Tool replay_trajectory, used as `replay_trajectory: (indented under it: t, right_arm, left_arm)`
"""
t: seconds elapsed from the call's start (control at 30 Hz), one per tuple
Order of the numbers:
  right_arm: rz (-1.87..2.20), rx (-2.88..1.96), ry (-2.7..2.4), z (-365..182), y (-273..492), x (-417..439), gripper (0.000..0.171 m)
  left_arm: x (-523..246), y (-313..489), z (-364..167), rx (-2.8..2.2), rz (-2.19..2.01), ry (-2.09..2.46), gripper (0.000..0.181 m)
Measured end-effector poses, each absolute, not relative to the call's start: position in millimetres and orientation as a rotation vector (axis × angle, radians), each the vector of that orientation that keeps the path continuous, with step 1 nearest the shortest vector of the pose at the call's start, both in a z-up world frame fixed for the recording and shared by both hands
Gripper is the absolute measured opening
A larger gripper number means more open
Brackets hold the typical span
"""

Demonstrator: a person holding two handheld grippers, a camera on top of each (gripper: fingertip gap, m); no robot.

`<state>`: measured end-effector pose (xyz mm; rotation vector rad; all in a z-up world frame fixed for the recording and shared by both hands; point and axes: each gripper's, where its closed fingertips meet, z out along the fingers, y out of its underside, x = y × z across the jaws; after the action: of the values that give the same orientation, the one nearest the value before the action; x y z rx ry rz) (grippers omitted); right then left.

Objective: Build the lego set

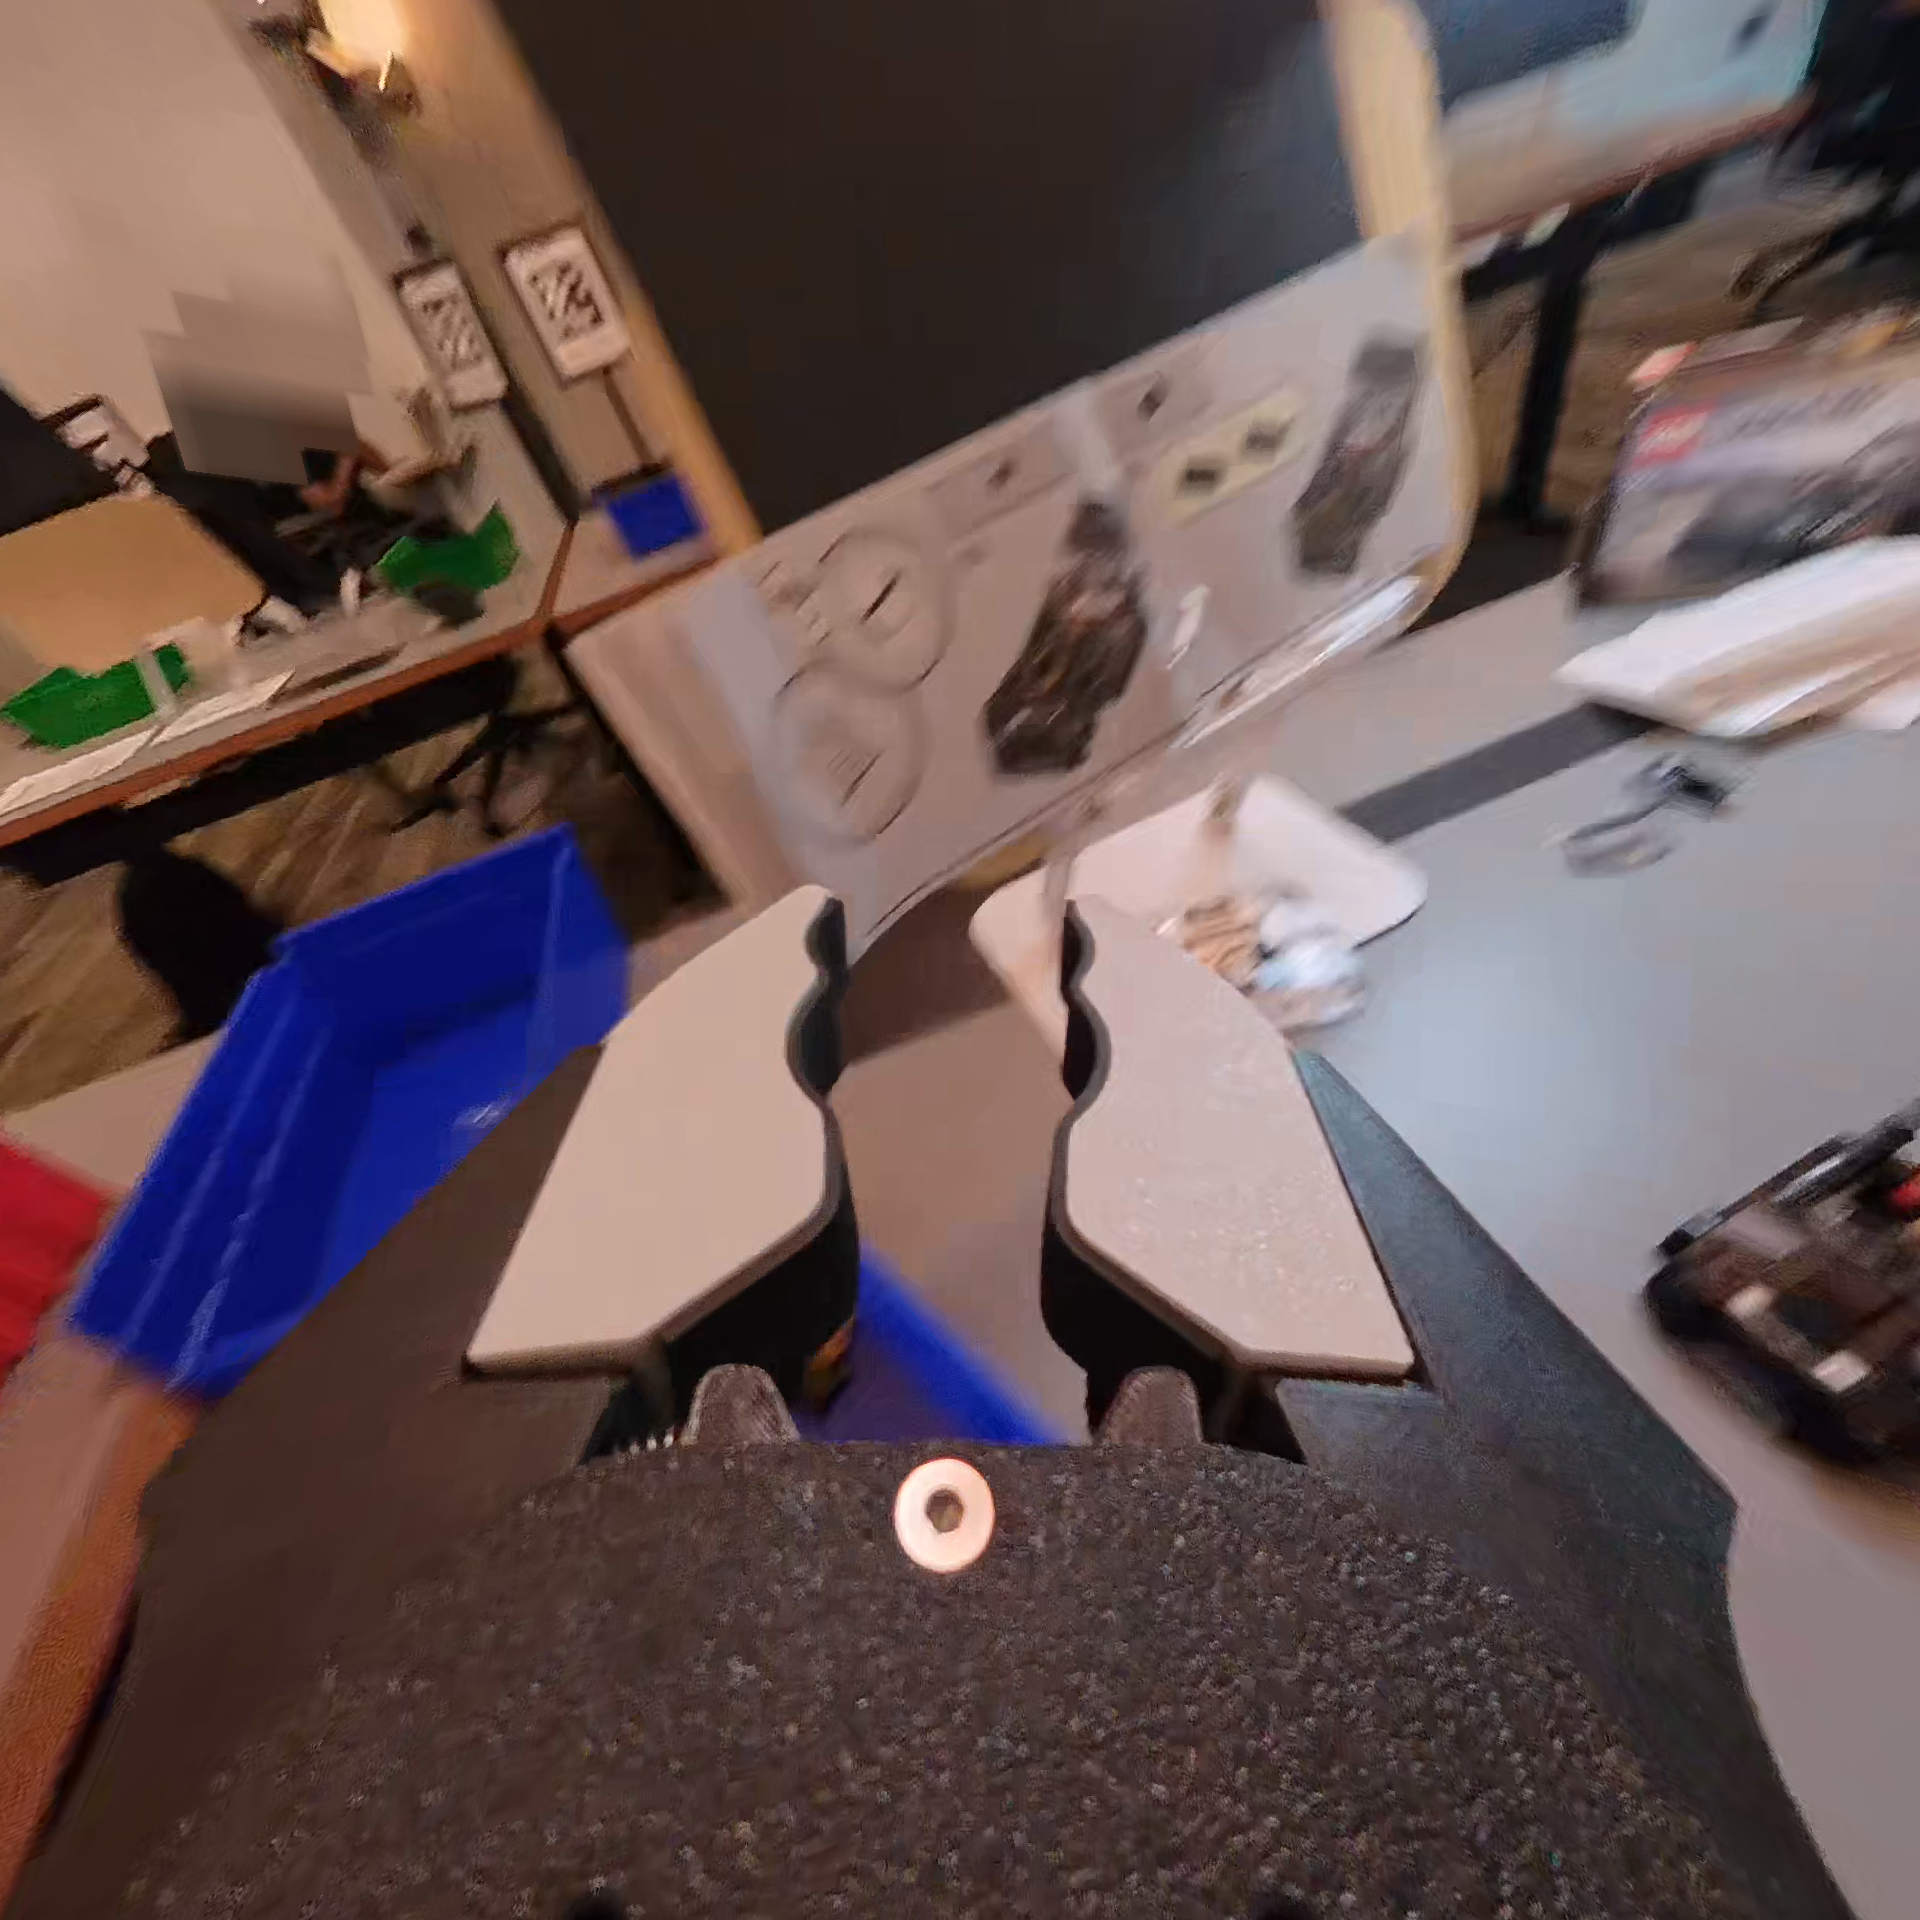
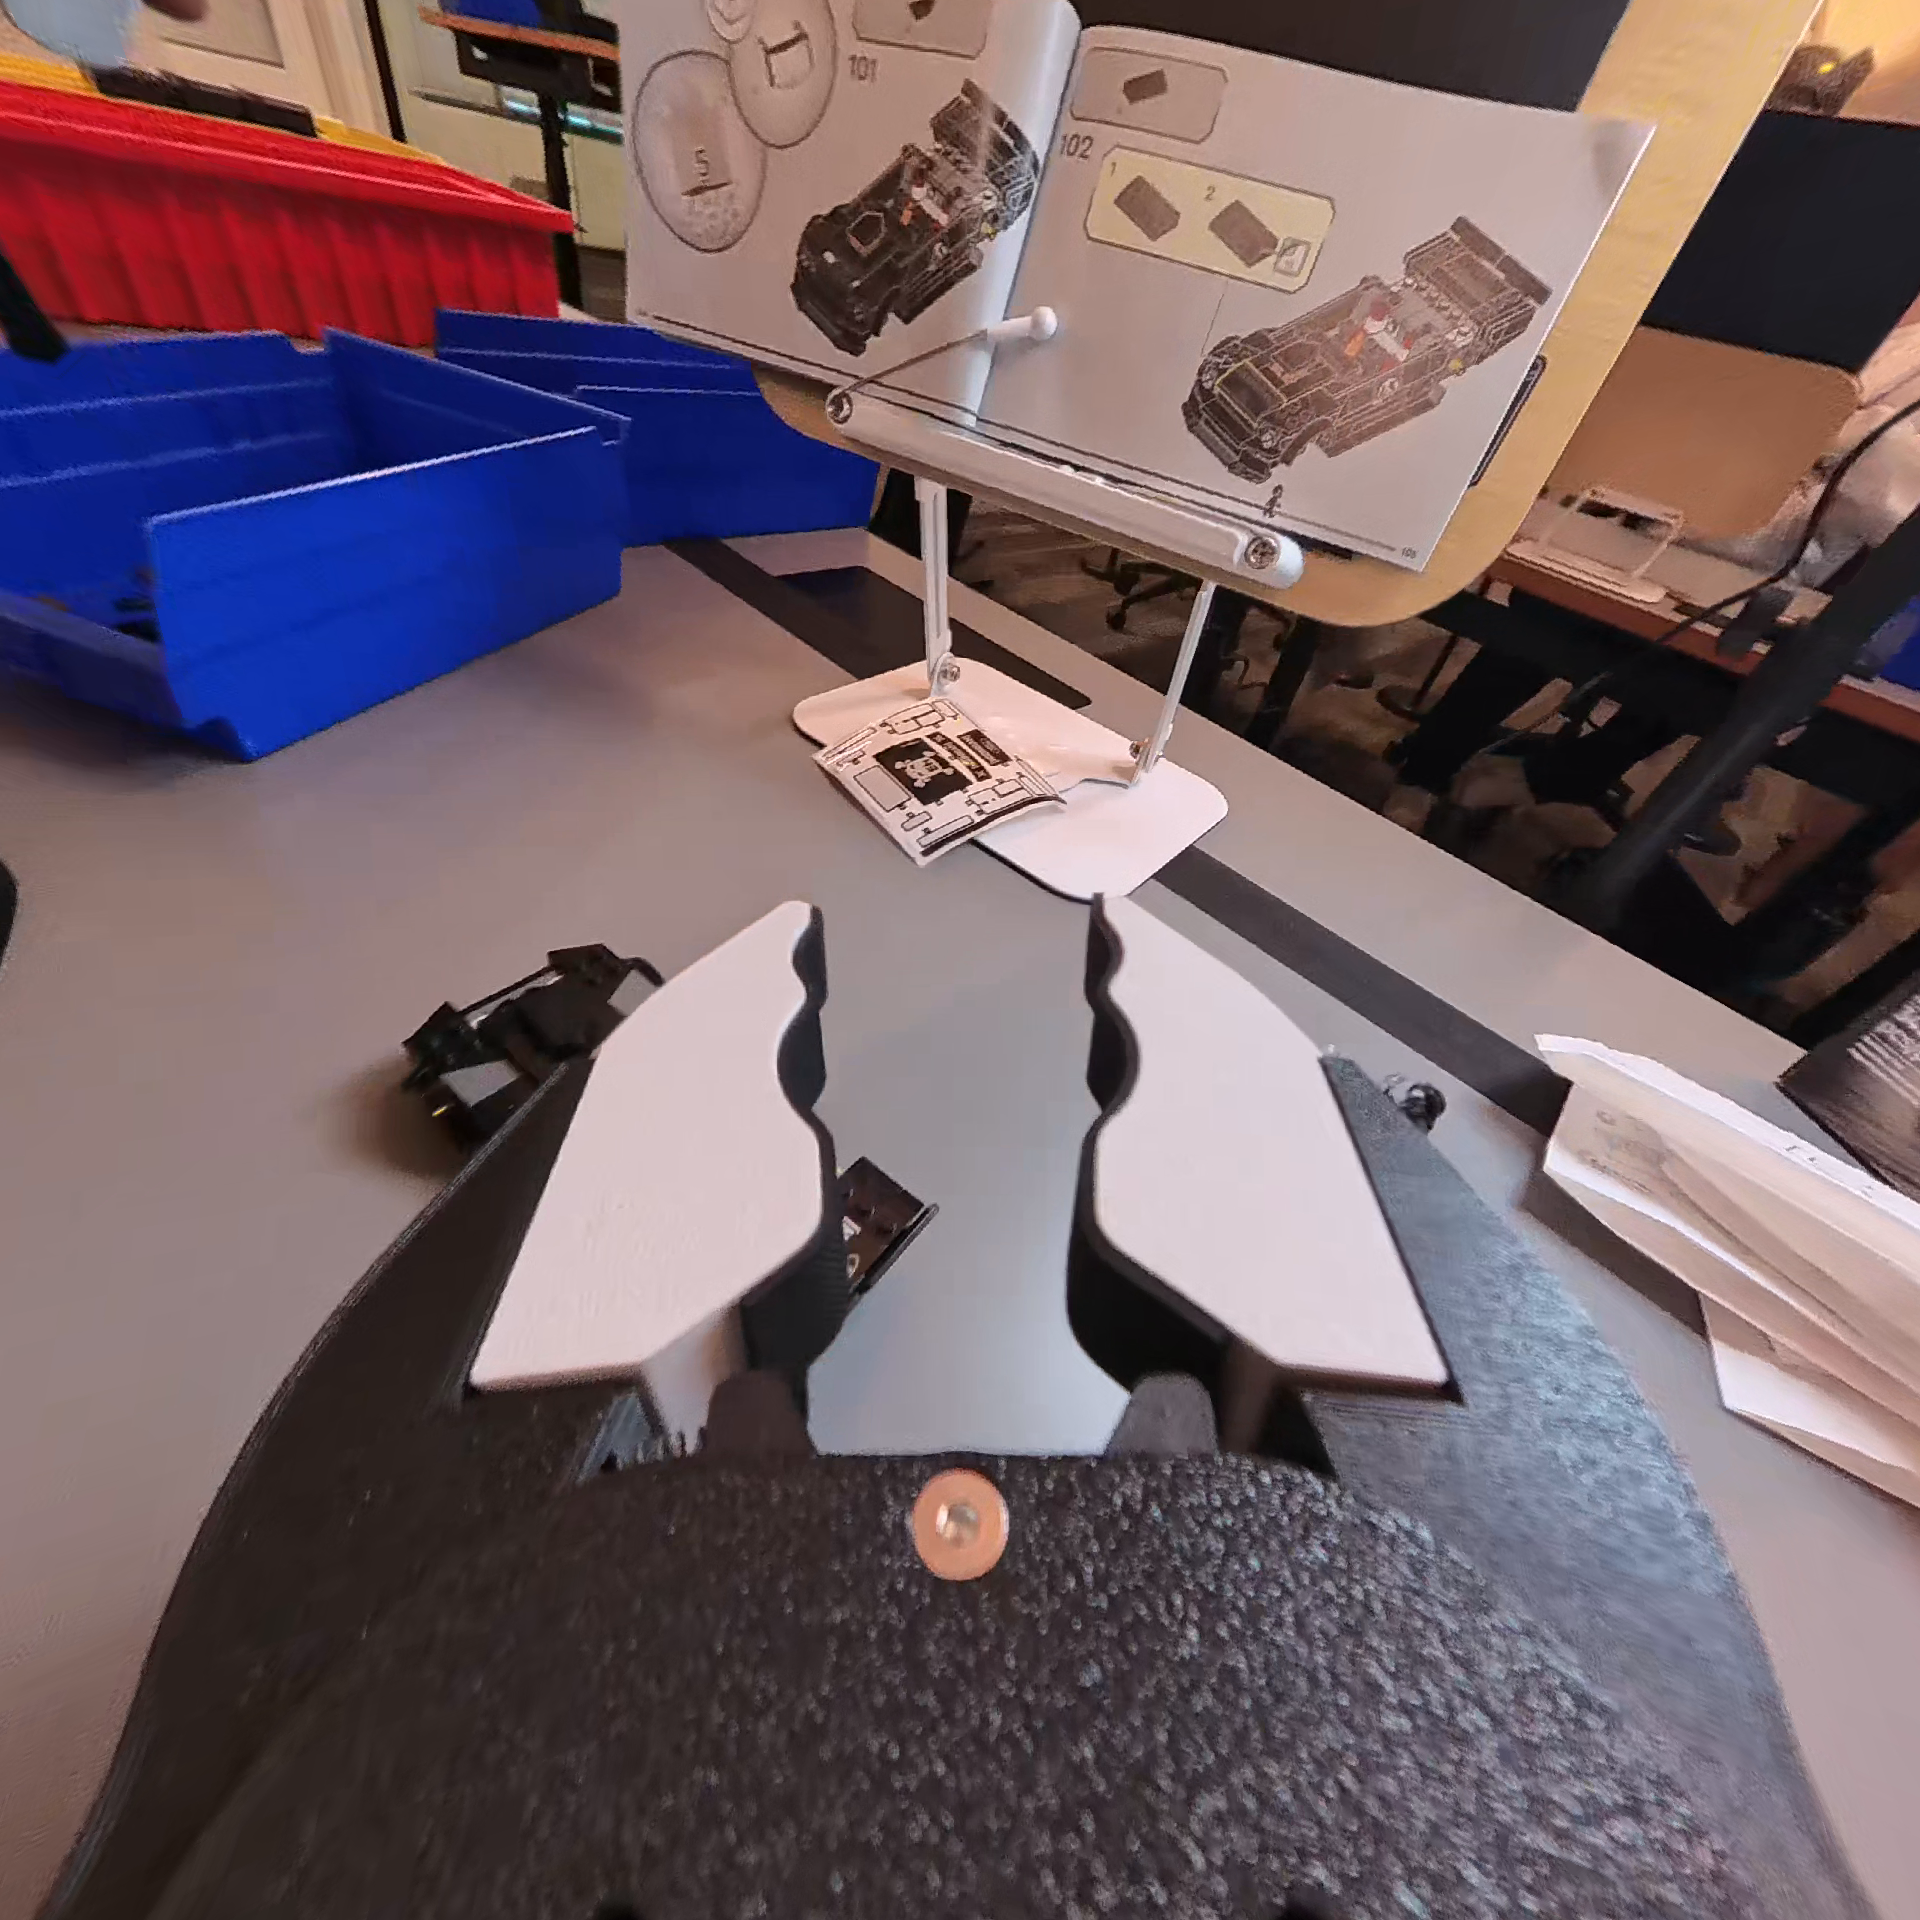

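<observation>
My left claw [image 1: 945, 925] hangs released above the near edge of the grey table [image 1: 1558, 1039], its two pale fingers spread with nothing between them; the whole left wrist view is smeared with motion blur. Beneath and to the left of it I see a blue bin [image 1: 343, 1070], and past the fingertips the open instruction booklet [image 1: 1091, 582] stands on its white stand [image 1: 1299, 862]. Far to the right in that view the black lego car [image 1: 1808, 1288] sits on the table, well apart from this claw, and the set's box [image 1: 1766, 468] lies farther back on the right. My right claw [image 2: 951, 925] is likewise released, fingers wide, hovering low over the table [image 2: 312, 883] and gripping nothing. A small black lego piece [image 2: 883, 1210] lies on the table just inside the left finger [image 2: 675, 1143], partly hidden by it; I cannot tell whether they touch. The black lego car [image 2: 520, 1023] rests just left of that finger, partly covered by the claw body. Ahead, the booklet [image 2: 1143, 239] is propped open on the stand [image 2: 1101, 821], with a sticker sheet [image 2: 935, 779] lying across the stand's base. Blue bins [image 2: 364, 561] and a red bin [image 2: 260, 239] line the far left of the table, and folded white papers [image 2: 1725, 1236] lie at the right.
</observation>
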<state>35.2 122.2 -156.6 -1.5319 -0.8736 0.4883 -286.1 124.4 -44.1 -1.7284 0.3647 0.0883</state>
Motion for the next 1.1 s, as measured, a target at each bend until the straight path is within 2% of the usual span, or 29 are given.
replay_trajectory:
  t: [0.07,0.1,0.13,0.2,0.3,0.43,0.7,0.93,1.0,1.1]
  right_arm:
    - [0.508,-1.516,-0.887,-158,116,36,0.041]
    - [0.514,-1.509,-0.884,-157,114,36,0.037]
    - [0.522,-1.499,-0.884,-156,113,36,0.035]
    - [0.531,-1.485,-0.887,-153,111,33,0.035]
    - [0.539,-1.479,-0.887,-153,109,32,0.034]
    - [0.569,-1.489,-0.875,-157,110,33,0.033]
    - [0.572,-1.462,-0.917,-166,102,32,0.029]
    - [0.55,-1.494,-0.886,-174,105,44,0.028]
    - [0.551,-1.498,-0.879,-175,106,46,0.027]
    - [0.55,-1.502,-0.877,-175,108,46,0.027]
  left_arm:
    - [-340,115,-66,-1.854,0.187,0.344,0.025]
    - [-364,110,-79,-1.92,0.223,0.342,0.009]
    - [-385,105,-91,-1.981,0.244,0.342,0.001]
    - [-422,94,-124,-2.172,0.257,0.33,0.0]
    - [-446,87,-168,-2.346,0.222,0.368,0.001]
    - [-433,86,-225,-2.548,0.159,0.627,0.02]
    - [-421,129,-274,-2.674,0.071,1.05,0.042]
    - [-423,147,-297,-2.73,-0.034,1.078,0.043]
    - [-421,150,-297,-2.725,-0.072,1.048,0.034]
    - [-417,145,-297,-2.724,-0.097,1.081,0.034]
